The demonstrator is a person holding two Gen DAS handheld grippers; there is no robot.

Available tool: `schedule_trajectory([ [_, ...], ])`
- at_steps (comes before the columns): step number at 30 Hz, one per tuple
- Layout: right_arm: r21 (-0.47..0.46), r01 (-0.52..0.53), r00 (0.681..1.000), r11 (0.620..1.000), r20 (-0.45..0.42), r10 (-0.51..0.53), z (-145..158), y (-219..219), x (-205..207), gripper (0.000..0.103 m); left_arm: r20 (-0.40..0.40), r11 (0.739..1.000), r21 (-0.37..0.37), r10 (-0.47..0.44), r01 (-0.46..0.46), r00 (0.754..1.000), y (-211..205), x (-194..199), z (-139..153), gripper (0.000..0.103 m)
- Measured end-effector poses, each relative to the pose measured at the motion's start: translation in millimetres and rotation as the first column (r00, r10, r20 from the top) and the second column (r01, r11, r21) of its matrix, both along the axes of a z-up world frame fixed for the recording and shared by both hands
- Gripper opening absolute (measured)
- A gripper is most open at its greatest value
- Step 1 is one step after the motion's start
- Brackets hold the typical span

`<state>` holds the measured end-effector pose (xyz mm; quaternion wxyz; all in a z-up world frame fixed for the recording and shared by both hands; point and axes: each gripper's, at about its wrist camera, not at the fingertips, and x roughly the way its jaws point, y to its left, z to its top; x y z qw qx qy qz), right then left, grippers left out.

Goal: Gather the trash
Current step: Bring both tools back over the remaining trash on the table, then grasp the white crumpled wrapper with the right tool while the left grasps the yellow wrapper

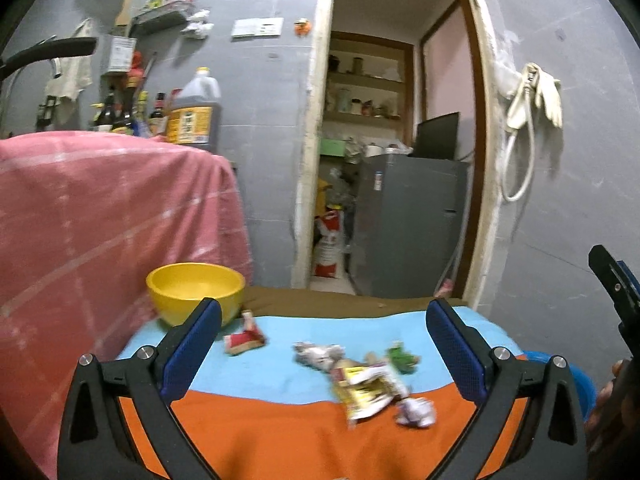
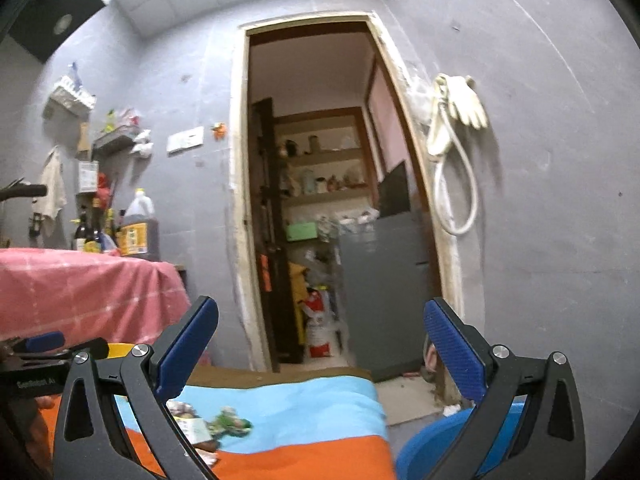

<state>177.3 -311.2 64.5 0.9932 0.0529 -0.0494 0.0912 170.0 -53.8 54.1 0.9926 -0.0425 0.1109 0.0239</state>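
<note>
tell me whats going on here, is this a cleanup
Looks like it. A person holds a claw in each hand over a table with a blue and orange cloth. Both the left claw and right claw are open and empty. Wrappers and crumpled paper lie on the cloth, uncollected. A yellow bowl sits at the far left corner.

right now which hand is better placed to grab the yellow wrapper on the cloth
Left. The left gripper is open with the yellow wrapper lying between and just below its fingers. The right gripper is open too, but aims toward the doorway.
</note>
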Motion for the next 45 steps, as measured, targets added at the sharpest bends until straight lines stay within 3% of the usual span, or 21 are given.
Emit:
schedule_trajectory([
  [9, -0.111, -0.089, 0.996, 0.990, -0.041, 0.085, -7.7, 46.1, 4.6, 0.103, -0.003, 0.997, 0.020, 0.071, -0.071, 0.997, 37.4, -18.2, -11.0, 0.100],
  [19, -0.248, -0.212, 0.967, 0.945, -0.193, 0.166, -33.4, 84.8, 14.0, 0.103, -0.069, 0.996, 0.015, 0.085, -0.084, 0.994, 58.2, -17.7, -32.9, 0.100],
  [24, -0.258, -0.265, 0.925, 0.929, -0.341, 0.170, -51.3, 93.7, 29.2, 0.103, -0.124, 0.996, -0.010, 0.081, -0.083, 0.989, 62.8, -8.4, -37.3, 0.100],
  [27, -0.217, -0.296, 0.880, 0.930, -0.441, 0.177, -62.6, 93.1, 43.0, 0.103, -0.161, 0.997, -0.007, 0.074, -0.076, 0.984, 61.7, -2.2, -41.5, 0.100],
  [35, -0.160, -0.364, 0.802, 0.918, -0.554, 0.221, -77.9, 96.5, 56.4, 0.102, -0.336, 0.999, -0.028, 0.013, -0.024, 0.942, 58.8, 26.0, -58.2, 0.100],
  [39, -0.158, -0.411, 0.764, 0.898, -0.597, 0.245, -84.4, 104.2, 60.2, 0.081, -0.412, 0.997, -0.071, -0.019, -0.011, 0.911, 60.4, 36.2, -66.5, 0.100],
  [41, -0.163, -0.422, 0.752, 0.892, -0.613, 0.244, -87.4, 107.2, 61.6, 0.075, -0.437, 0.995, -0.098, -0.040, -0.003, 0.899, 60.4, 39.8, -70.1, 0.100],
  [45, -0.146, -0.448, 0.722, 0.882, -0.641, 0.261, -92.1, 108.4, 65.0, 0.050, -0.469, 0.985, -0.171, -0.114, 0.037, 0.876, 59.5, 46.5, -76.0, 0.100],
])
